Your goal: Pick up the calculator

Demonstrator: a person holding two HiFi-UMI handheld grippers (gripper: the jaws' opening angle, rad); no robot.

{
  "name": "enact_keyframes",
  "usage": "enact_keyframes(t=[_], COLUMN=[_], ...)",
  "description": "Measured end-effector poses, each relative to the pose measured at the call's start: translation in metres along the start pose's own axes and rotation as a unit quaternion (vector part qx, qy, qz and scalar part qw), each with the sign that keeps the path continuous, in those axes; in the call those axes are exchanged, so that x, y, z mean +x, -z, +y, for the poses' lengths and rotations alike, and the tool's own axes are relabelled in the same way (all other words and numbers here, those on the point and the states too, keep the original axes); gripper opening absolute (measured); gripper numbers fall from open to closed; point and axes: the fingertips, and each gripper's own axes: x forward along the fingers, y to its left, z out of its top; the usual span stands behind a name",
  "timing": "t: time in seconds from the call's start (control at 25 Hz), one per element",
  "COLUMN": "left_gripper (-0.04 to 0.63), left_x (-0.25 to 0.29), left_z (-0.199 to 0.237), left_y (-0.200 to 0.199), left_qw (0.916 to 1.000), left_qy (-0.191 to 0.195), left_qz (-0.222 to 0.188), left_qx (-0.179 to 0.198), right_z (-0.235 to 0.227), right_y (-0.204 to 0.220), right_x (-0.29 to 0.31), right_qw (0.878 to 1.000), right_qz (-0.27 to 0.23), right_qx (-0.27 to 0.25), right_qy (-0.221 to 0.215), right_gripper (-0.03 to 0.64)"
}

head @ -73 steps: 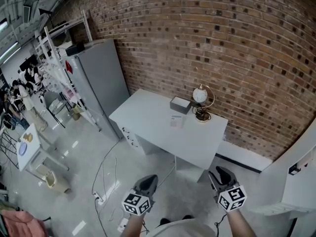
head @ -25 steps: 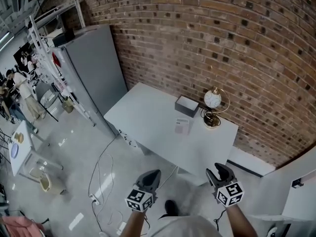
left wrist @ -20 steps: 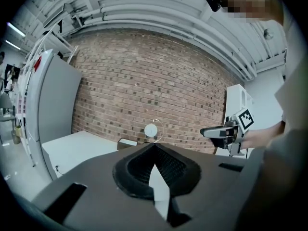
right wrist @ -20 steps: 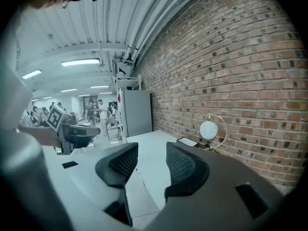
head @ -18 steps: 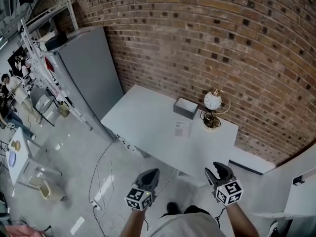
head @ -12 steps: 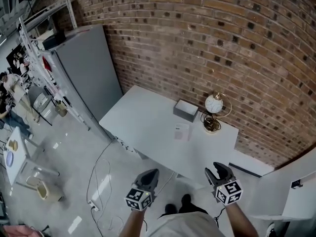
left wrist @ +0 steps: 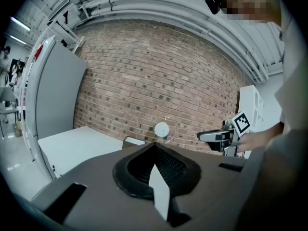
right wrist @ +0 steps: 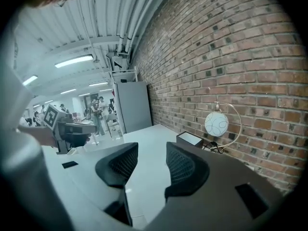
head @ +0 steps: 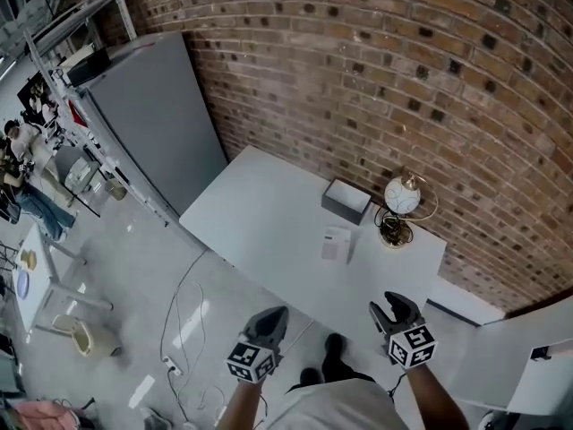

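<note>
The calculator [head: 337, 244], a flat whitish slab, lies on the white table [head: 260, 222] in the head view, in front of a dark box [head: 346, 201]. Both grippers hang short of the table's near edge, apart from it. My left gripper [head: 272, 317] has its pads together with nothing held; in the left gripper view its pads [left wrist: 155, 149] meet in a point. My right gripper [head: 389, 306] stands open, and in the right gripper view bare table shows between its jaws [right wrist: 147, 161]. Neither gripper view shows the calculator.
A globe lamp [head: 405, 195] stands by the brick wall [head: 376, 79] beside the box. A tall grey cabinet [head: 152, 106] stands left of the table. A cable and power strip [head: 172, 362] lie on the floor. People [head: 18, 150] are far left.
The table has come nearer and sits lower and larger in the head view. Both grippers stay low in front of the person, their jaws as before.
</note>
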Motion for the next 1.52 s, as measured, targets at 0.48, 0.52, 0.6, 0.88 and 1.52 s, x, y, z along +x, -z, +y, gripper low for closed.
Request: enact_keyframes(t=[0.48, 0.52, 0.6, 0.88, 1.52], left_gripper=[0.014, 0.014, 0.013, 0.012, 0.013], left_x=[0.1, 0.105, 0.117, 0.155, 0.23], left_z=[0.017, 0.018, 0.021, 0.034, 0.077], left_y=[-0.004, -0.001, 0.004, 0.022, 0.058], left_qw=[0.9992, 0.9989, 0.9983, 0.9966, 0.9931], left_qy=[-0.02, -0.024, -0.031, -0.037, 0.012], left_qz=[0.036, 0.041, 0.05, 0.069, 0.115], left_qx=[-0.002, -0.004, -0.008, -0.026, -0.021], right_z=[-0.097, -0.102, -0.113, -0.139, -0.177], right_y=[0.012, 0.015, 0.02, 0.045, 0.112], right_x=[0.099, 0.105, 0.12, 0.174, 0.284], right_qw=[0.998, 0.997, 0.996, 0.992, 0.982], right_qz=[0.039, 0.044, 0.054, 0.081, 0.156], right_qx=[0.029, 0.032, 0.036, 0.052, 0.07], right_qy=[-0.044, -0.049, -0.059, -0.076, -0.082], right_gripper=[0.199, 0.199, 0.201, 0.207, 0.222])
